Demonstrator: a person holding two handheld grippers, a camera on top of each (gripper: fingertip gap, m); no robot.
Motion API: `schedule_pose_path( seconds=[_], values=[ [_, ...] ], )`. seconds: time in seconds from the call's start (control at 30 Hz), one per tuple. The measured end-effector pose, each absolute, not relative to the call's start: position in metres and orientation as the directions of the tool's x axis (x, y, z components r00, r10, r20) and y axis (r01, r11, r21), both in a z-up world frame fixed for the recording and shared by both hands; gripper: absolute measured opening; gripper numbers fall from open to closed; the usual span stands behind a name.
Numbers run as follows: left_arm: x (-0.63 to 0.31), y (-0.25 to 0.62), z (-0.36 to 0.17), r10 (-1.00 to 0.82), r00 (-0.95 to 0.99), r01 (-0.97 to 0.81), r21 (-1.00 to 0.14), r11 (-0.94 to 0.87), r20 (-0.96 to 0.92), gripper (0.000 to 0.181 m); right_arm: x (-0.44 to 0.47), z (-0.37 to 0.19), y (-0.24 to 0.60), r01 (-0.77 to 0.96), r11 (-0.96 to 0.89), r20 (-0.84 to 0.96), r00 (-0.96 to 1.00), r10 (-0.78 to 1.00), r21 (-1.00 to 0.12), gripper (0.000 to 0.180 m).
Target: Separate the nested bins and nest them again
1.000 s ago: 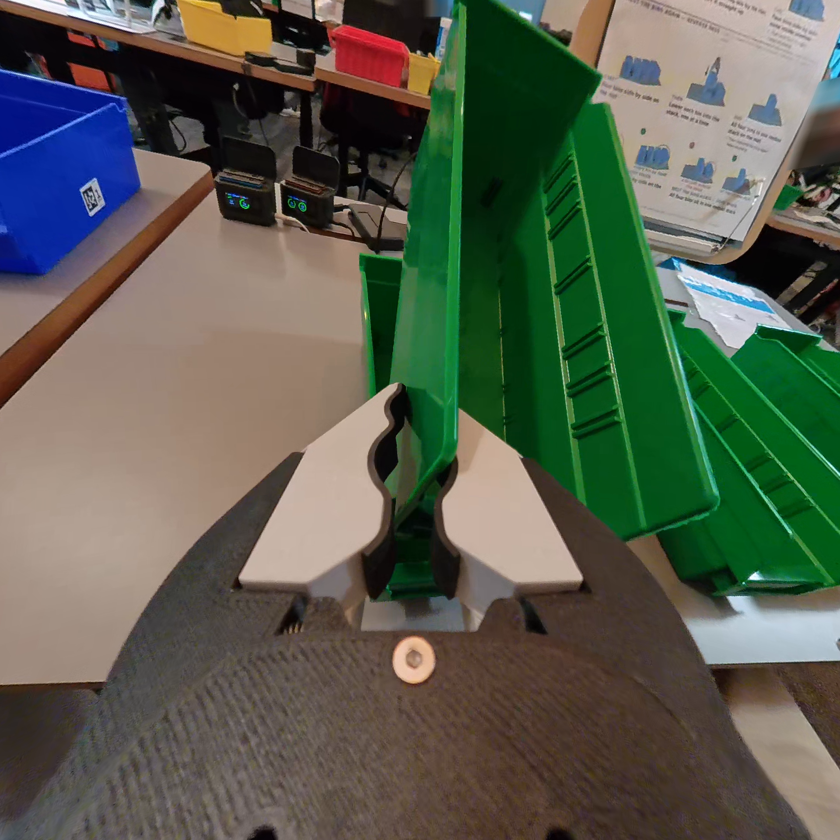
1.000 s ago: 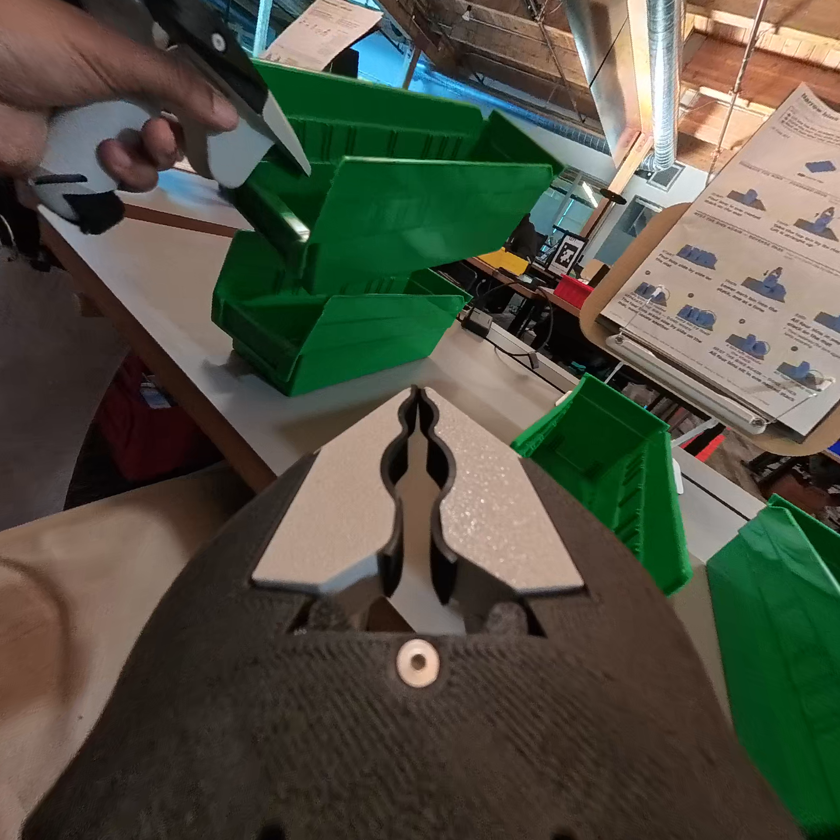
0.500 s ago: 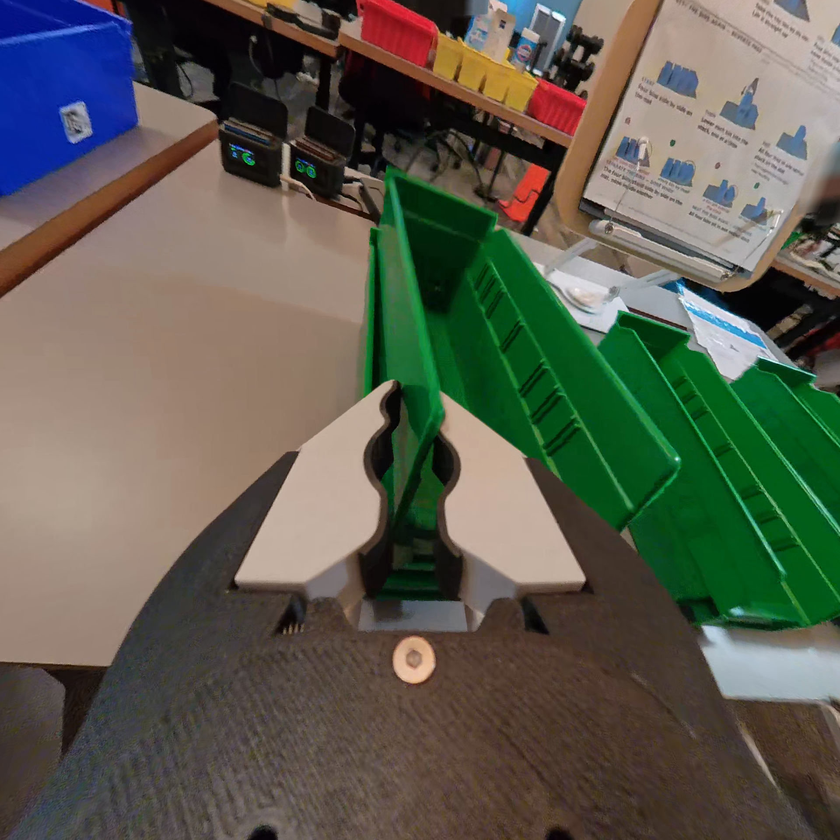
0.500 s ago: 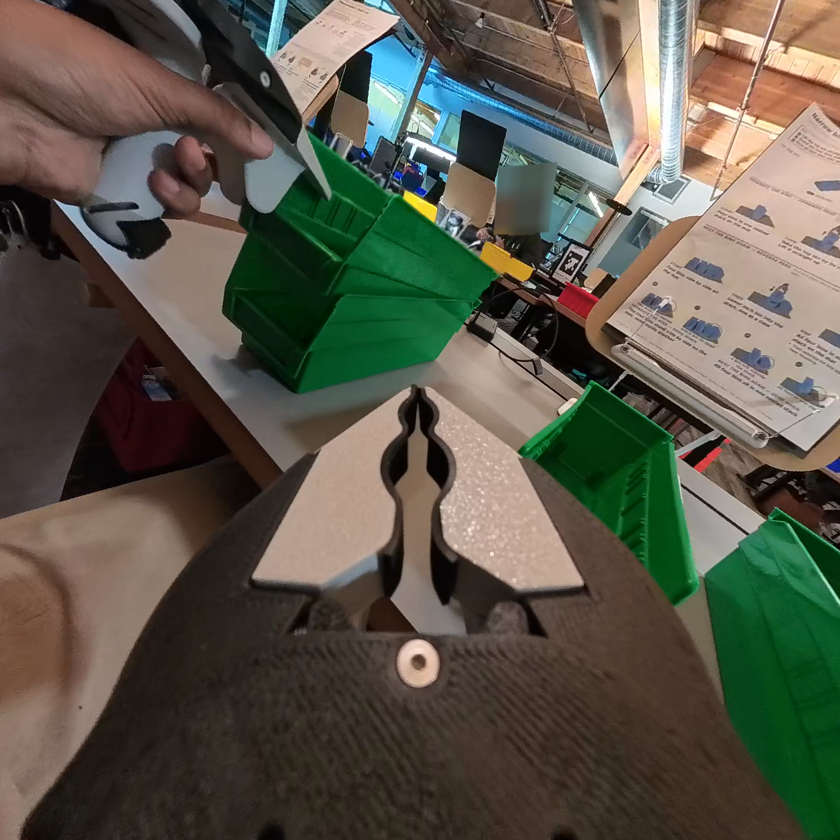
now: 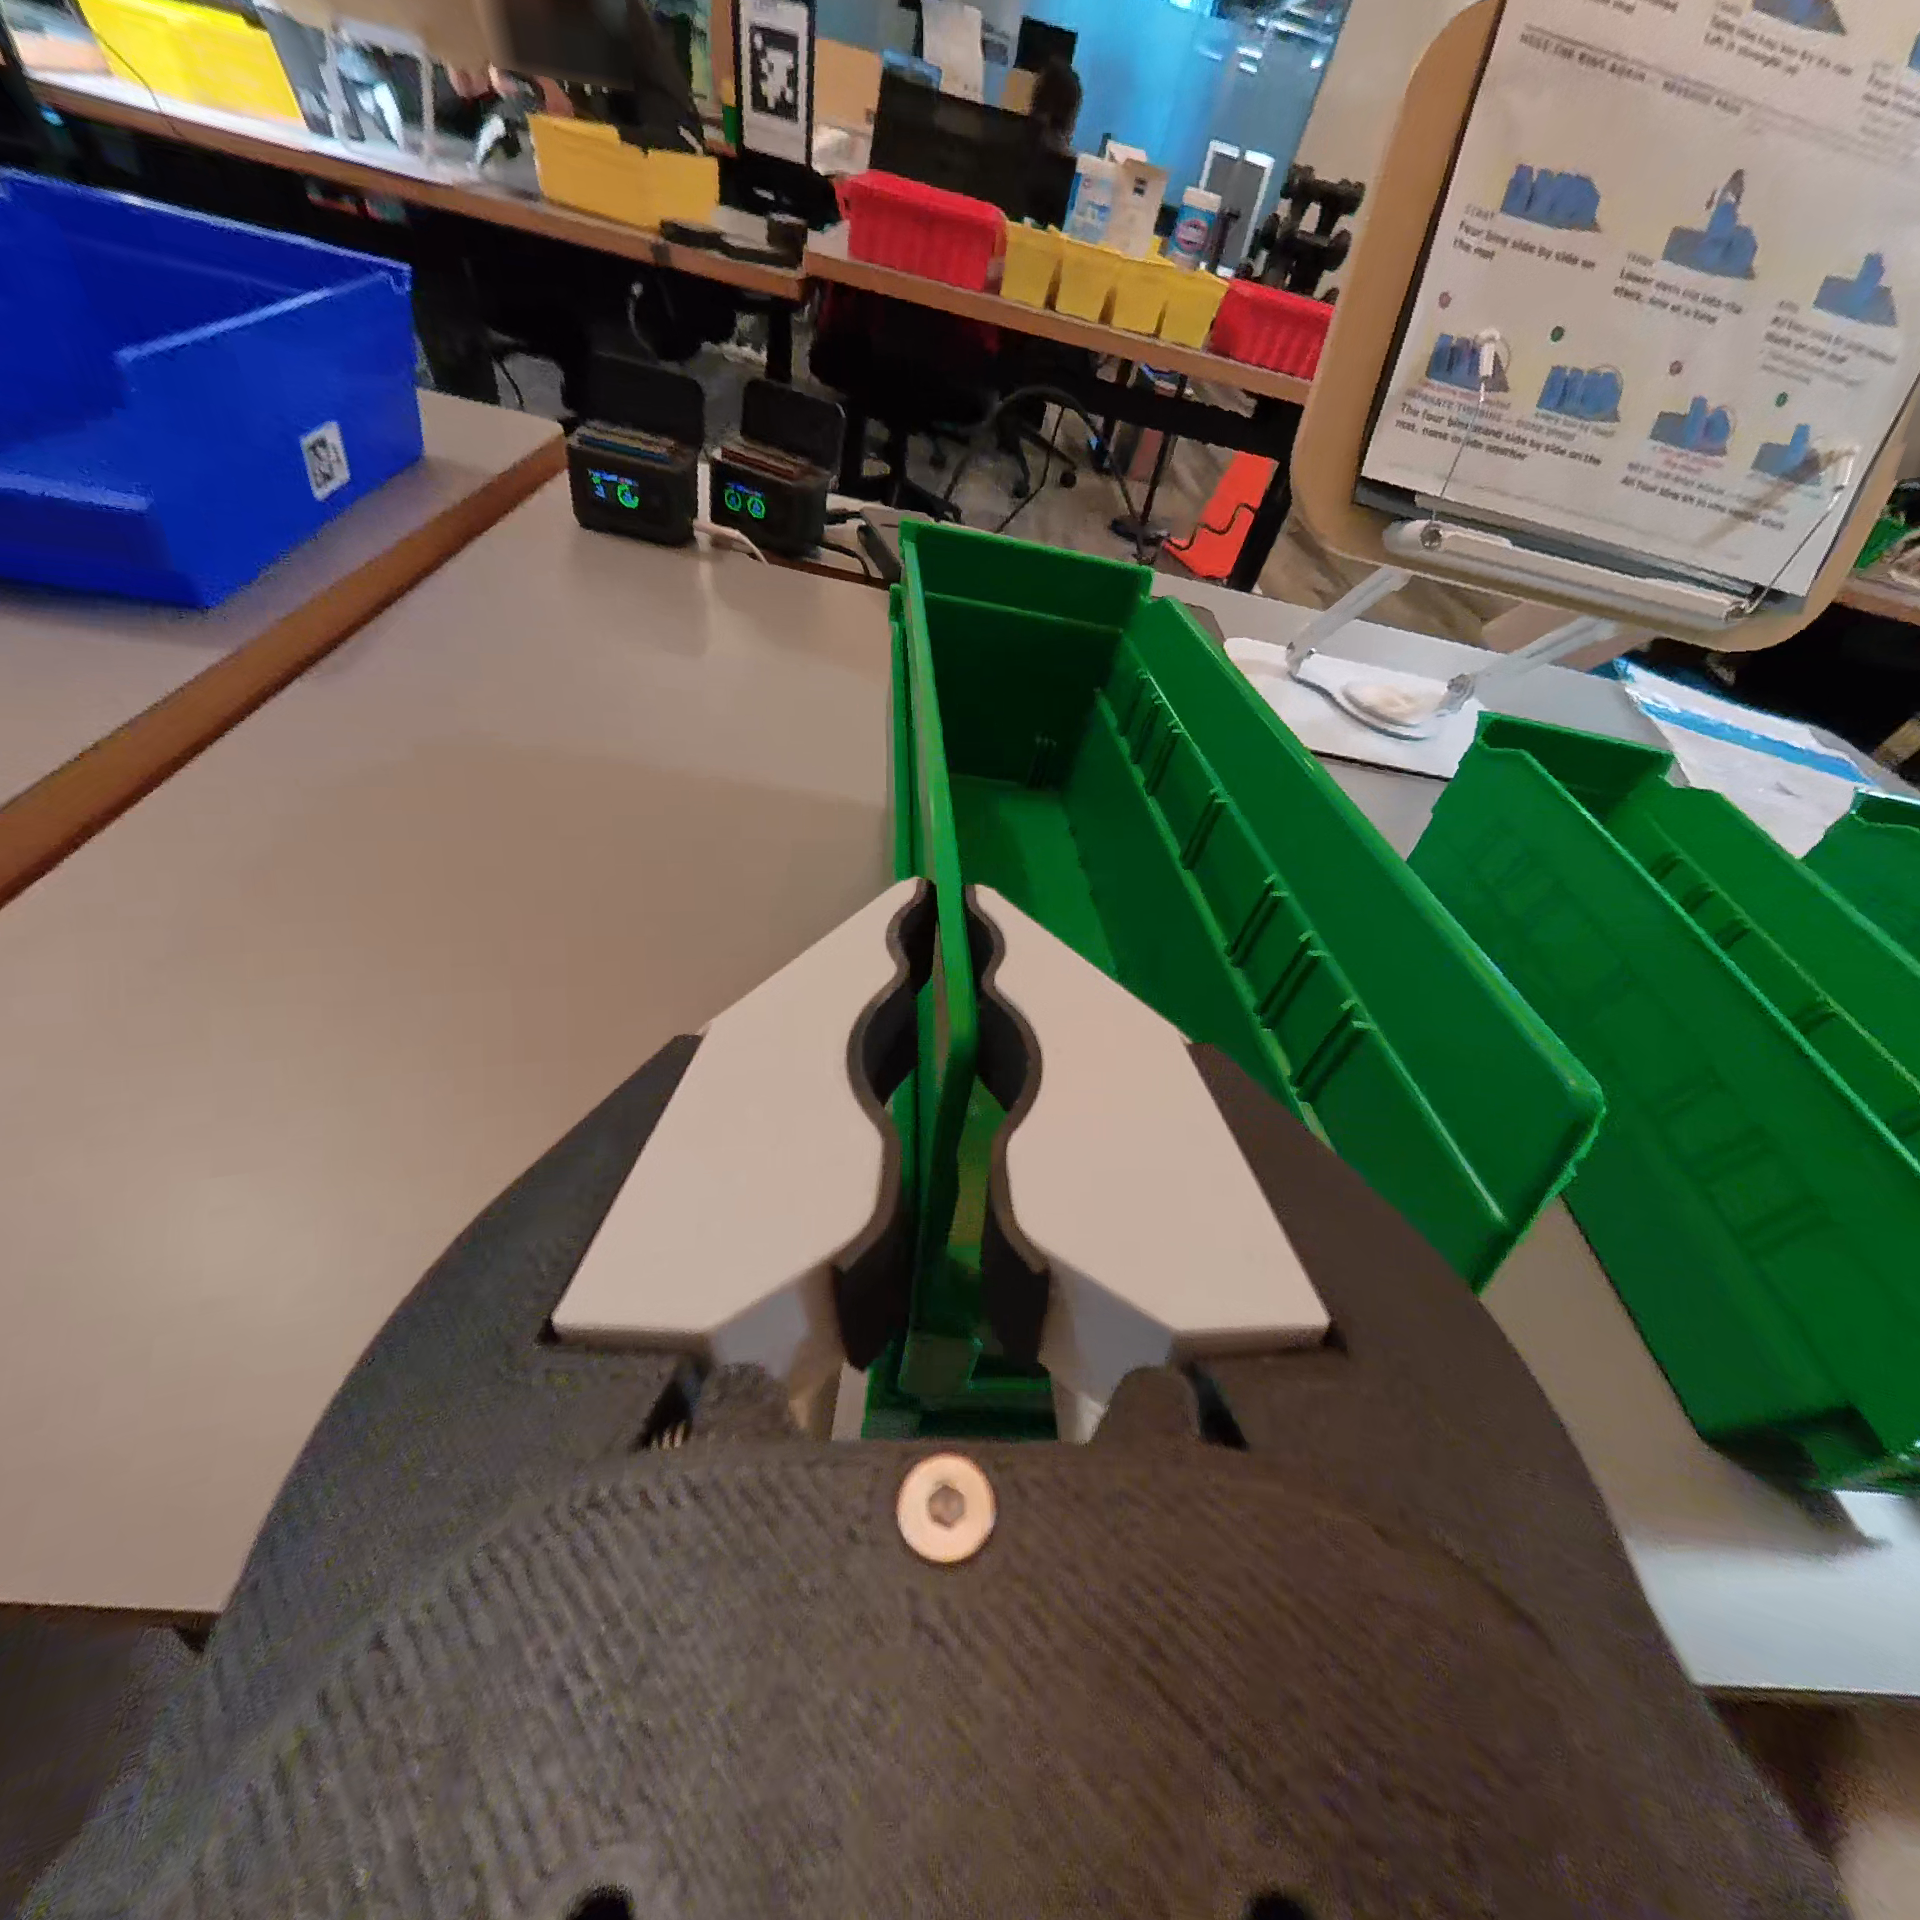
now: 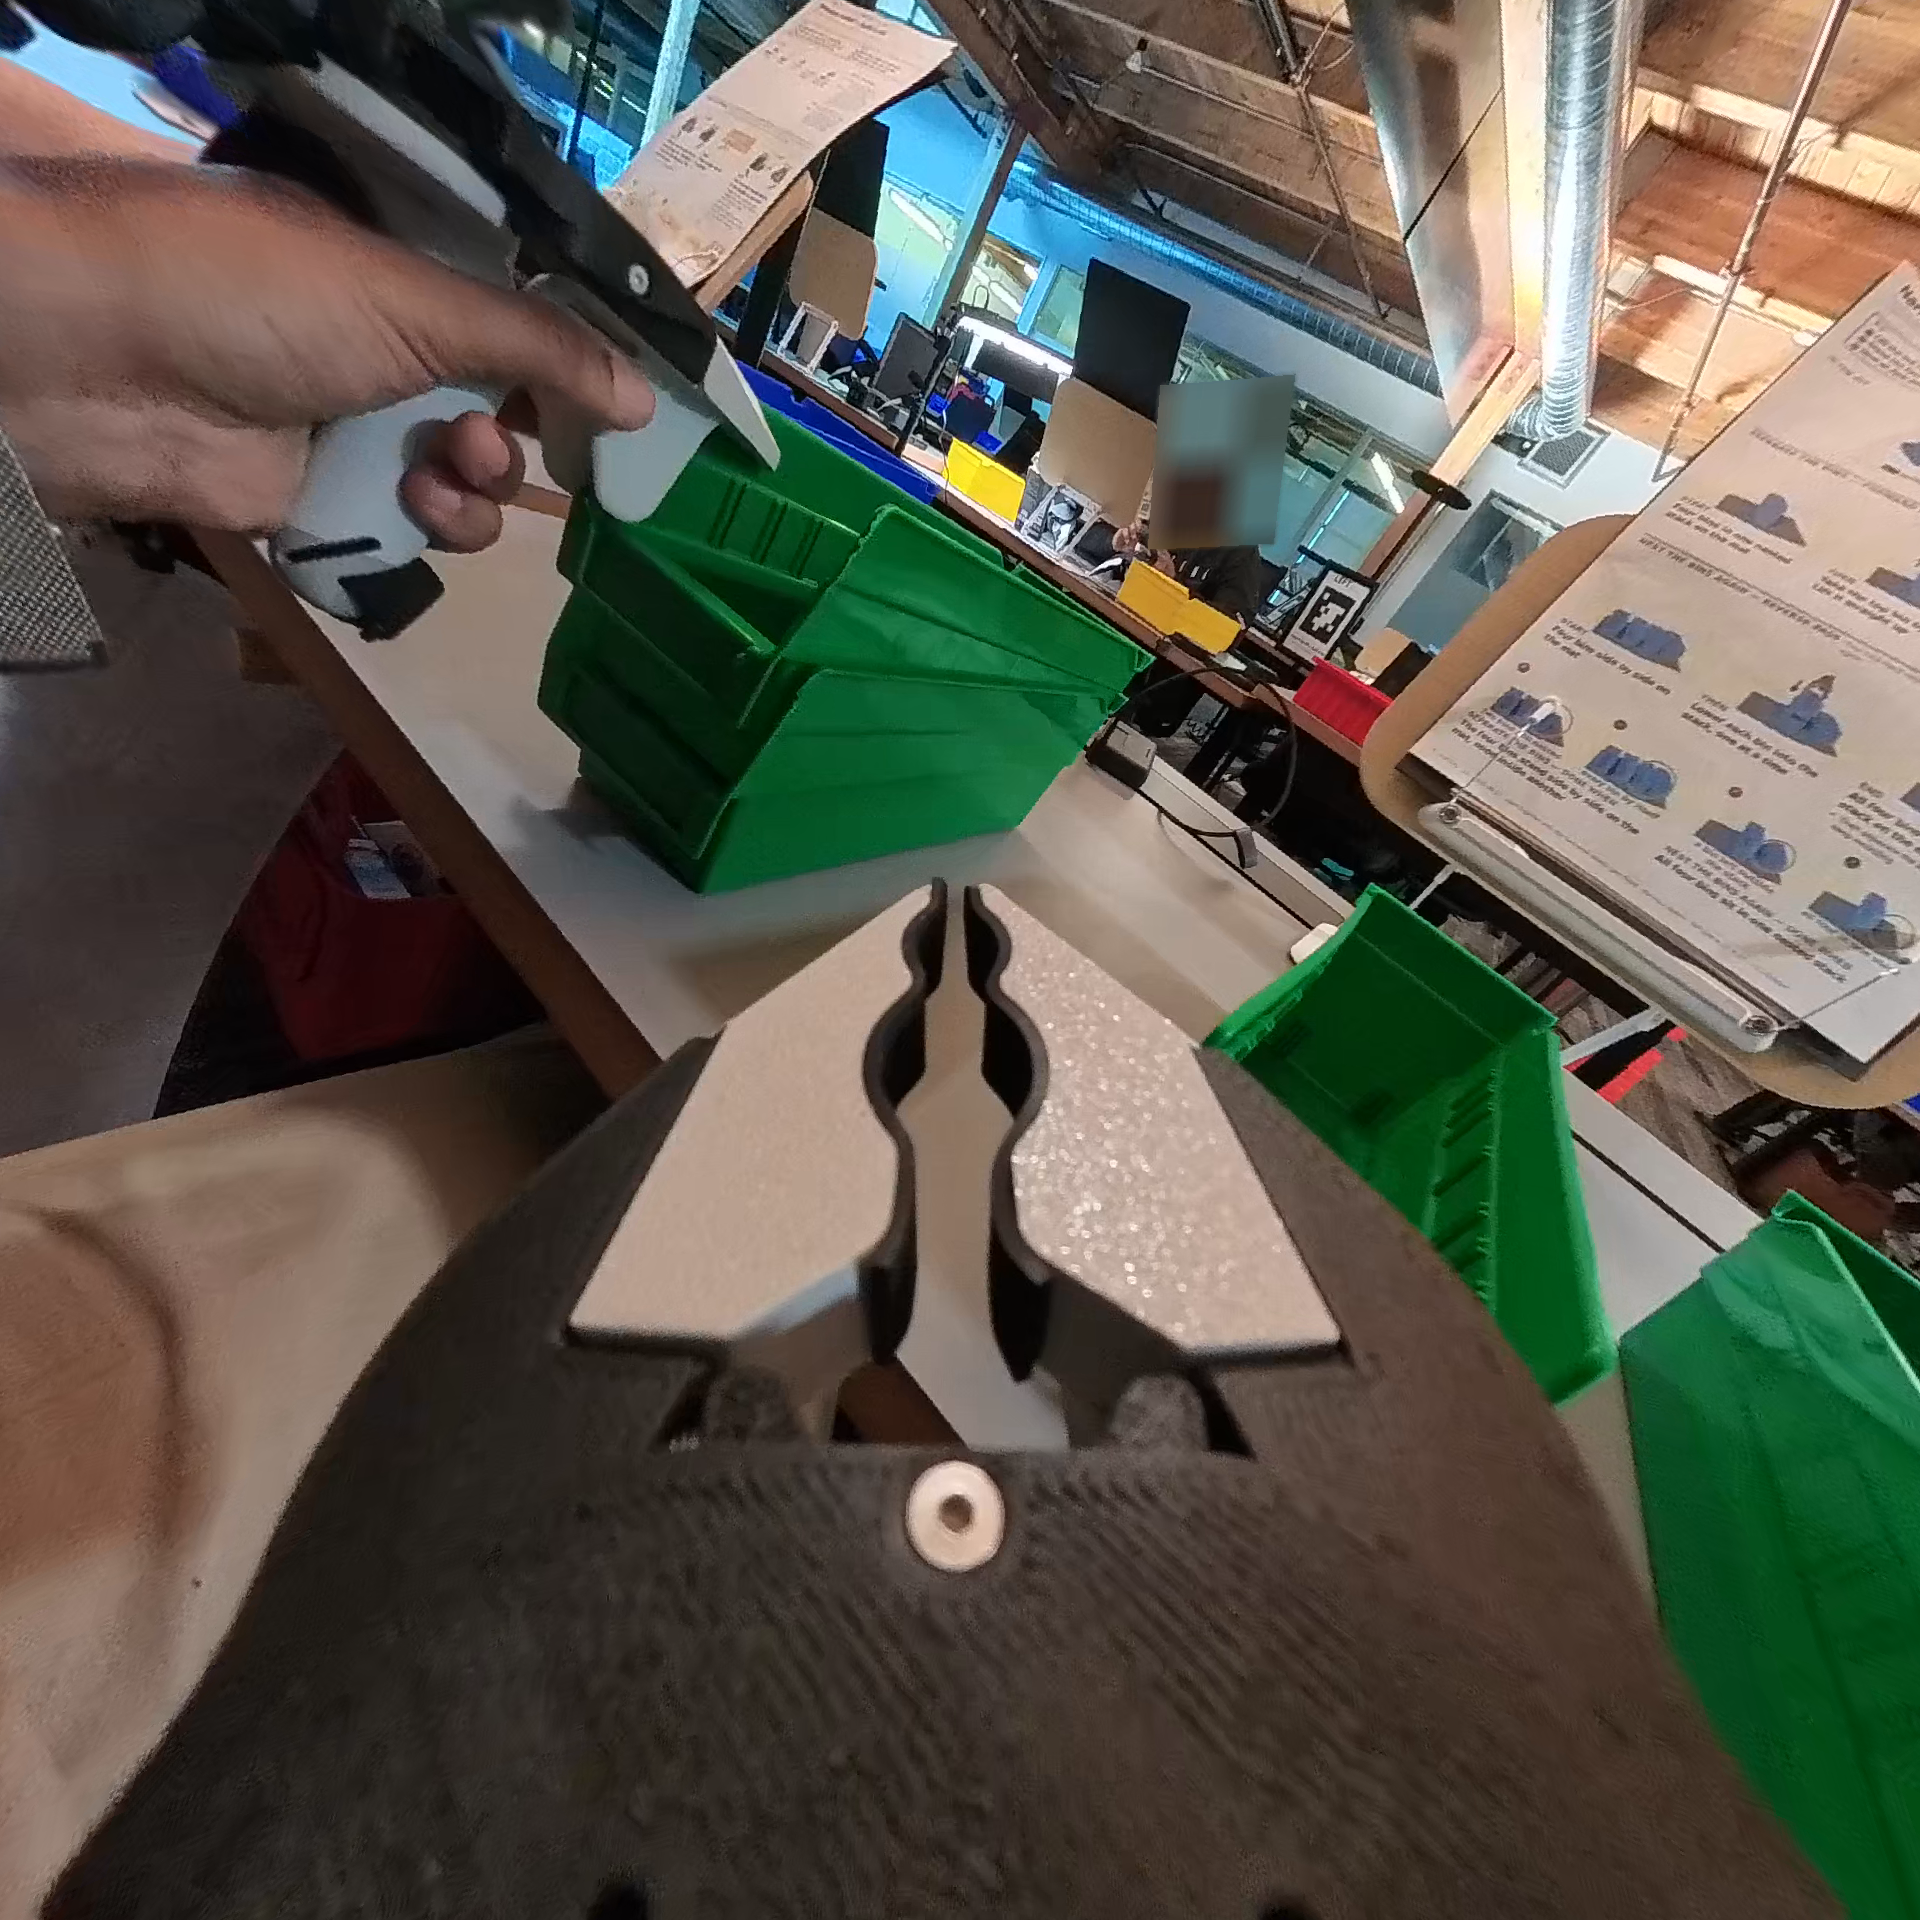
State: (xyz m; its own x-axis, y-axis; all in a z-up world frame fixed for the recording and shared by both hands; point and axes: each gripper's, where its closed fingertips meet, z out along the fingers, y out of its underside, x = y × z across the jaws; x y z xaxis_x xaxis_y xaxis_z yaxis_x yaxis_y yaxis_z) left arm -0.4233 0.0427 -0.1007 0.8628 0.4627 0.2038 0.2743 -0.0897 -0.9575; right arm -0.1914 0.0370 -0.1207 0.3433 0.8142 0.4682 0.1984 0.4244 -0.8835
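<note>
Green plastic bins, the long narrow kind with ribbed side walls, are what you're juggling, and the top bin point(image 5: 1195, 883) has come down a lot in the last second: it was tipped up almost on end over the stack, and now it lies nearly level inside the bin under it on the grey table point(image 5: 436, 935). From the right wrist view its far end looks a touch proud, so I'd say it's nested but maybe not fully seated.

Your left hand-held gripper point(image 5: 948, 914) is still pinched on that bin's left side wall, with the rim running straight down between the jaws. Your right hand-held gripper point(image 6: 956, 904) is nearly closed with nothing in it, hovering near the table edge.

Count-wise: the stack point(image 6: 831, 748) shows at least two bins, possibly three going by the stepped fronts, hard to tell. Two more green bins sit loose to the right, one point(image 5: 1714, 1039) just beside the stack and another point(image 5: 1870, 862) peeking in at the frame edge. So I reckon the re-nesting is partway, with those two left to drop in.
</note>
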Motion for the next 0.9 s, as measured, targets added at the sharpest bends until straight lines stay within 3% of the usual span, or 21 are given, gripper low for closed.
schedule_pose_path(
  seconds=[0.33, 0.73, 0.9],
  values=[
    [-0.427, 0.038, -0.087, 0.403, 0.838, 0.349, -0.929, 0.121, 0.368, 0.001, -0.192, -0.123, 0.037, 0.204, 0.427, 0.473, 0.338, 0.814, -0.881, 0.002],
    [-0.423, 0.028, -0.056, 0.306, 0.861, 0.308, -0.896, 0.320, 0.405, 0.000, -0.193, -0.123, 0.035, 0.204, 0.434, 0.479, 0.334, 0.812, -0.878, 0.001],
    [-0.412, 0.023, -0.035, 0.285, 0.908, 0.200, -0.914, 0.353, 0.309, 0.000, -0.193, -0.124, 0.035, 0.204, 0.435, 0.480, 0.331, 0.813, -0.877, 0.001]
  ],
)
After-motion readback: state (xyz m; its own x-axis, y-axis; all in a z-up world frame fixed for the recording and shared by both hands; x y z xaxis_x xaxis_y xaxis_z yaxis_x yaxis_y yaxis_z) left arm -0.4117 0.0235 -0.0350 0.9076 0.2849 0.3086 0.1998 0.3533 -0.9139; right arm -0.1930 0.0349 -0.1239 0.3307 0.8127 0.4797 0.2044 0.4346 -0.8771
